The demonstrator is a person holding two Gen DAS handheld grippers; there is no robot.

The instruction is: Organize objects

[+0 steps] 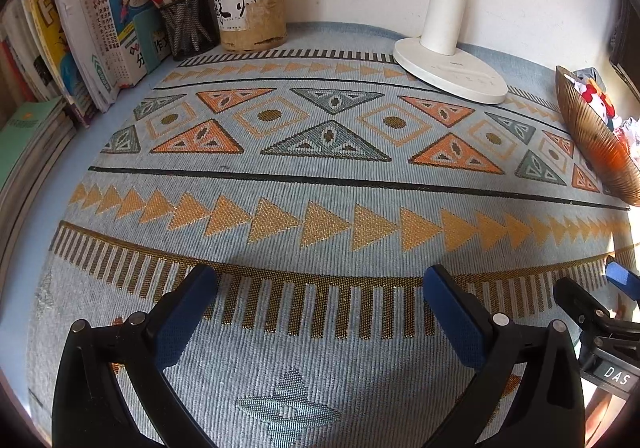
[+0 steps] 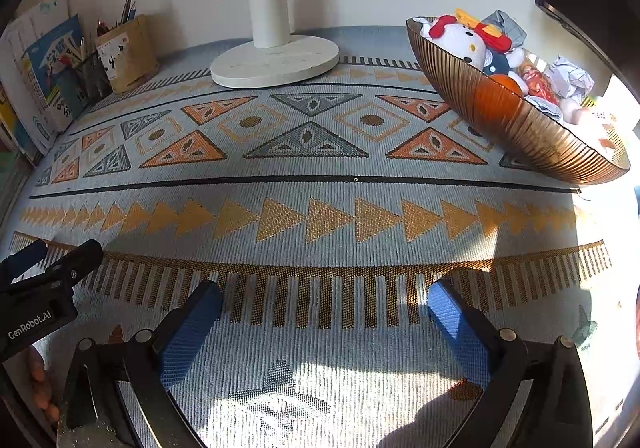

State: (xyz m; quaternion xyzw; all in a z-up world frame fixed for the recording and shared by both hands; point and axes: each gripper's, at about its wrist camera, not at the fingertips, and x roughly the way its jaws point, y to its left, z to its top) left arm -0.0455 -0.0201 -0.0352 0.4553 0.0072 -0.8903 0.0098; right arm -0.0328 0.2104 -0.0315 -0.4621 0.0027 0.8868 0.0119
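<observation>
A: What are the two pairs of tongs doing?

B: Both are spread wide with nothing between the blue pads. The left tongs (image 1: 320, 280) hang over the near part of the patterned cloth (image 1: 320, 184) that covers the table, and the right tongs (image 2: 325, 294) hover beside them over the same striped band. Each pair shows at the edge of the other's view.

A: Where are the things to be sorted?

B: Most sit in the ribbed amber bowl (image 2: 516, 124) at the far right of the table. Its long axis runs from the back wall toward the near right, and it is tilted so that the opening faces up and to the right. A white plush cat with a red bow (image 2: 460, 38) lies at the far end, its head toward the wall. Crumpled paper (image 2: 570, 78) and grey folded material (image 2: 504, 26) lie beside it. From the left view only a slice of the bowl (image 1: 596, 144) shows.

A: And the rest of the table?

B: A white lamp (image 1: 448, 64) stands at the back centre, well apart from the bowl. In the left corner stand a bamboo pen holder (image 1: 252, 8) and a black mesh cup (image 1: 188, 28), touching, their pens upright or slightly leaning. Books (image 1: 120, 20) lean against the left side, spines up
</observation>
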